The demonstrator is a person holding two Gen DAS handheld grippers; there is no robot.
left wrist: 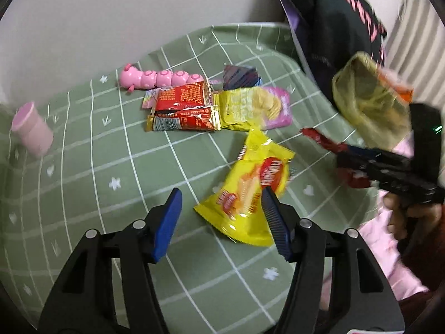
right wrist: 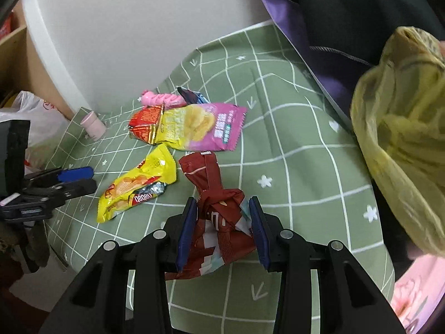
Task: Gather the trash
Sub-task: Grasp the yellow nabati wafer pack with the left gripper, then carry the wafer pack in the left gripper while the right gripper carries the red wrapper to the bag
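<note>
Right gripper (right wrist: pixel 222 231) fingers clamped on red wrapper (right wrist: pixel 219 217), next drop it into yellow bag (right wrist: pixel 403 139); left gripper (left wrist: pixel 219 222) fingers spread wide over yellow packet (left wrist: pixel 250 192).

1. Matt green grid-patterned cloth (right wrist: pixel 278 128) covers the tabletop.
2. Glossy yellow foil-lined plastic snack wrapper (left wrist: pixel 247 192), crinkled.
3. Crumpled dark-red plastic wrapper (right wrist: pixel 219 217).
4. Thin translucent yellow-green plastic bag (right wrist: pixel 400 128).
5. Smooth pink plastic caterpillar toy (left wrist: pixel 158 78).

On the tablecloth (left wrist: pixel 83 183): chip packet (left wrist: pixel 250 192) at centre, wrapper pile (left wrist: pixel 217 110) at twelve o'clock, toy caterpillar (left wrist: pixel 158 79) behind at eleven, cup (left wrist: pixel 32 129) at nine, bag (left wrist: pixel 370 97) at two.
</note>
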